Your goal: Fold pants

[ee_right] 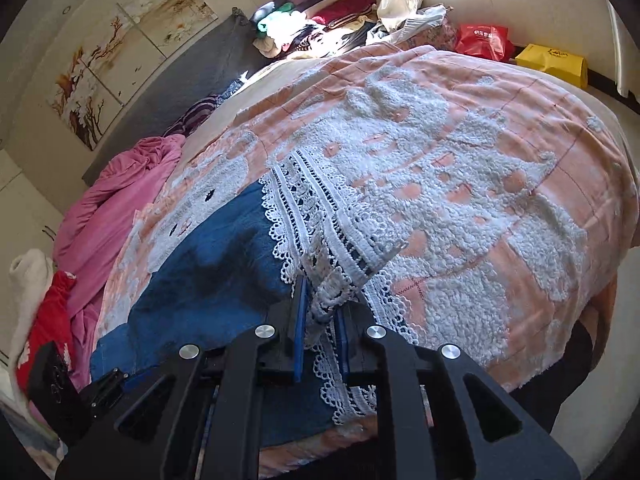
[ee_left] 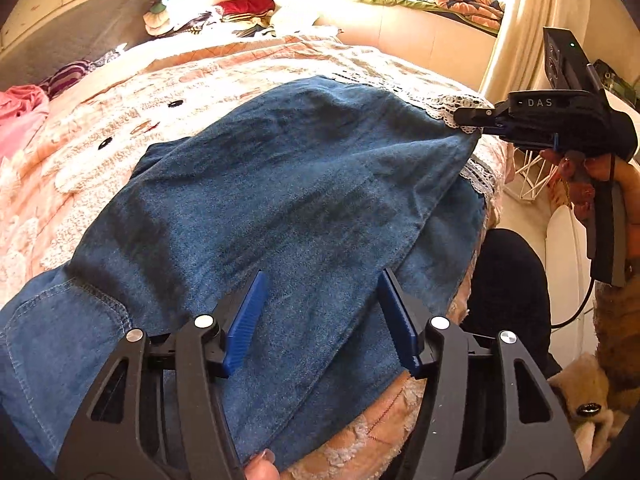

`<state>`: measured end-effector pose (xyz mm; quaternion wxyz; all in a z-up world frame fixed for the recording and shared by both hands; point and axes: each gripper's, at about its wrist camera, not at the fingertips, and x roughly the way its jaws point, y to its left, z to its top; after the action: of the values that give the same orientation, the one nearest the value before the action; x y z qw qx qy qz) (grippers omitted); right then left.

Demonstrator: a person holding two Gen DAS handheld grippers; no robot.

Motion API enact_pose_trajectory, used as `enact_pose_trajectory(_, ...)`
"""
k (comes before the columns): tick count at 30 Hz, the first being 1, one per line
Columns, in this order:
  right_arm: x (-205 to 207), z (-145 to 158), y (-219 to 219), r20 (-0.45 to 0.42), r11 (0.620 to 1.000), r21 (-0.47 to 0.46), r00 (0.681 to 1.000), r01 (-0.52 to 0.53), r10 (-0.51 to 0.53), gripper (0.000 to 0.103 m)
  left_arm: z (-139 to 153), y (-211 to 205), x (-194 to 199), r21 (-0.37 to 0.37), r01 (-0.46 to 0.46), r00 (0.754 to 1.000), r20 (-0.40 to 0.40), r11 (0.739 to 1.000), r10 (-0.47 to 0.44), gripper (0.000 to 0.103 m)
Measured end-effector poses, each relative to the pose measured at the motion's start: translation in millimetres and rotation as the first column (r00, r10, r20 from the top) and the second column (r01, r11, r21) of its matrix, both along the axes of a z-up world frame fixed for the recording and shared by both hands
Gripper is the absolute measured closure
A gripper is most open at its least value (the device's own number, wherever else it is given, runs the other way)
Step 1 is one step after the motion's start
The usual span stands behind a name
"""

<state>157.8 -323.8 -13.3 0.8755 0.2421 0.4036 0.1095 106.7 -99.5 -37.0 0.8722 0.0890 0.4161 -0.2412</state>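
At the bed's (ee_right: 560, 152) near edge our right gripper (ee_right: 320, 336) clamps the lace hem (ee_right: 320, 216), left gripper (ee_left: 320, 320) released above the pants (ee_left: 280, 184), folding barely begun.

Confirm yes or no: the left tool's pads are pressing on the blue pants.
No. The left tool stands open above the blue pants, its blue pads spread apart with bare denim showing between them.

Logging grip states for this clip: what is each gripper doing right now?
Left gripper: open, above the blue pants, gripping nothing.
Right gripper: shut on the pants' white lace hem.
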Motion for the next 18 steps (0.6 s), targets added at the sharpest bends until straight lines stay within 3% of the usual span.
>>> enact_pose_trajectory(7, -1.4, -2.8, -3.4, -0.009, 1.000, -0.029, 1.000, 0.006, -0.006, 0.073, -6.4, -19.6, -3.7, 0.080, 0.045, 0.998, 0.030, 0.996, -0.047, 0.048)
enact_pose_trajectory(8, -1.2, -2.0, -4.4, -0.007, 0.999, -0.038, 1.000, 0.013, -0.013, 0.073, -9.2, -21.5, -3.4, 0.104, 0.044, 0.998, 0.028, 0.994, -0.047, 0.054)
enact_pose_trajectory(9, -0.6, -1.8, -5.0, -0.007, 0.999, -0.046, 1.000, 0.009, -0.010, 0.072, -11.2, -23.2, -3.8, 0.132, 0.039, 0.998, 0.038, 0.990, -0.045, 0.067)
enact_pose_trajectory(14, 9.8, -6.5, -11.2, -0.026, 0.998, -0.057, 0.999, 0.024, -0.025, 0.070, -11.2, -25.2, -1.8, 0.149, 0.043, 0.998, 0.047, 0.988, -0.051, 0.085)
enact_pose_trajectory(18, 19.3, -11.0, -19.4, -0.028, 0.999, -0.012, 0.999, 0.045, -0.045, 0.068, -5.2, -20.5, 3.2, 0.119, 0.051, 0.998, 0.026, 0.992, -0.055, 0.097)
